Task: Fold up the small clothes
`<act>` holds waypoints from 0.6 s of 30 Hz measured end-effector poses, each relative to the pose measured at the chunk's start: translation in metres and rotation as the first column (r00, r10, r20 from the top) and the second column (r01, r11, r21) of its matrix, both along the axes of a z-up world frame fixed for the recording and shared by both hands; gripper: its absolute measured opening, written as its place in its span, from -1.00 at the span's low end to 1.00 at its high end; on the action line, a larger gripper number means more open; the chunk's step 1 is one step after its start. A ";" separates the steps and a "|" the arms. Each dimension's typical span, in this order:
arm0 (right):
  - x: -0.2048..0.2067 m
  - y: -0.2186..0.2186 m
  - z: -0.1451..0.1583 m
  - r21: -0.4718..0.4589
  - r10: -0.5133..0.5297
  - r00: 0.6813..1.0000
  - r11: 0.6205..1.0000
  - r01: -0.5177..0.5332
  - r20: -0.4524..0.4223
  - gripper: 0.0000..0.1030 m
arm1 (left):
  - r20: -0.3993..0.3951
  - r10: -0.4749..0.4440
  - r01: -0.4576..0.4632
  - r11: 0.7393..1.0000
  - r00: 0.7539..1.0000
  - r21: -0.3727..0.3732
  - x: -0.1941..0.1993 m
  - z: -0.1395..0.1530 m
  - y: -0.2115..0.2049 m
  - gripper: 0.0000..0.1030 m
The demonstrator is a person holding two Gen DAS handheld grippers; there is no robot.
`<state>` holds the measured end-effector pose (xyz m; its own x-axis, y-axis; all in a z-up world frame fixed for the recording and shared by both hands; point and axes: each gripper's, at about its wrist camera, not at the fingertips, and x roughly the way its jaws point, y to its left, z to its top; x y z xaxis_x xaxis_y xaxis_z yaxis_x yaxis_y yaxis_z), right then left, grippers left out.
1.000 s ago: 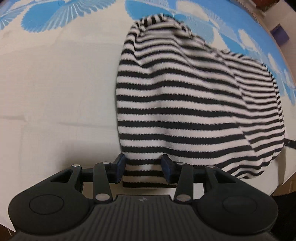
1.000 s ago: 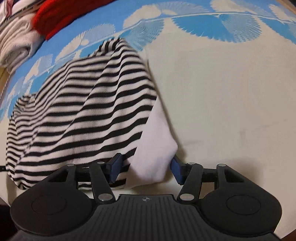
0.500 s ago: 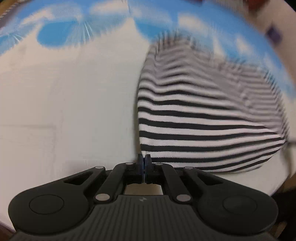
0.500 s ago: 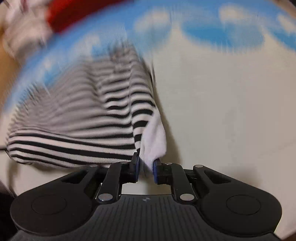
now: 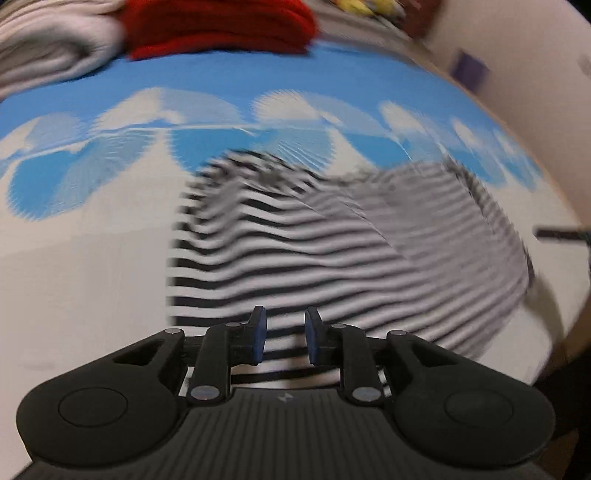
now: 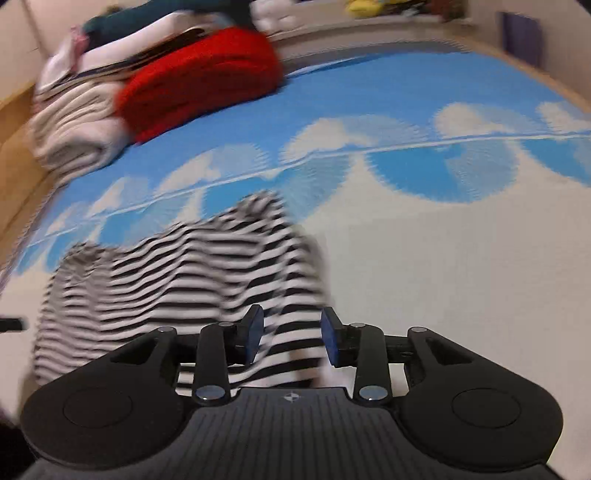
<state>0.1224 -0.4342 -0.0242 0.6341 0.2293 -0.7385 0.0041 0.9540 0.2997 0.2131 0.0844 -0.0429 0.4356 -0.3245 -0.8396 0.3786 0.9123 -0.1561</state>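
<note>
A black-and-white striped garment [image 5: 332,251] lies folded on the white and blue patterned cloth; it also shows in the right wrist view [image 6: 177,280]. Both views are blurred by motion. My left gripper [image 5: 284,336] is open, its blue pads apart over the garment's near left edge. My right gripper [image 6: 291,339] is open, its pads apart over the garment's near right corner. Neither gripper holds the fabric.
A red folded garment [image 6: 207,77] and a stack of white folded clothes [image 6: 74,125] lie at the far left of the bed; the red one also shows in the left wrist view [image 5: 221,26]. The bed's edge and a wall run along the right [image 5: 517,74].
Both grippers closed on the garment's near edge, carried it forward over itself, then opened and let go. The garment now lies shorter and the far clothes pile has come into view.
</note>
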 end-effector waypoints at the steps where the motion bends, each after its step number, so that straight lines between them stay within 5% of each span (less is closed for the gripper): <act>1: 0.005 0.009 -0.009 -0.031 0.044 0.998 0.998 -0.045 -0.039 -0.24 | -0.026 -0.032 0.034 0.998 0.999 0.046 -0.002 -0.009 -0.010 -0.45; 4: 0.018 0.028 -0.056 -0.227 0.079 0.951 0.962 -0.151 -0.298 -0.10 | -0.181 -0.024 0.069 0.967 0.983 0.245 0.001 -0.047 -0.029 -0.22; 5: 0.019 0.026 -0.069 -0.240 0.059 0.933 0.959 -0.152 -0.356 0.24 | -0.229 0.001 0.069 0.952 0.973 0.299 0.003 -0.058 -0.030 -0.22; 6: 0.022 0.021 -0.069 -0.236 0.018 0.932 0.965 -0.111 -0.363 0.27 | -0.241 0.024 0.054 0.948 0.970 0.315 0.006 -0.059 -0.029 -0.22; 12: 0.030 0.014 -0.027 -0.206 -0.076 0.983 0.978 0.040 -0.169 0.16 | -0.065 0.171 -0.162 0.979 0.983 0.123 0.024 -0.013 0.000 -0.22; 18: 0.048 0.026 0.001 -0.159 -0.036 0.996 0.986 0.048 0.078 0.16 | 0.131 0.150 -0.160 0.985 0.980 0.065 0.041 0.014 -0.018 -0.22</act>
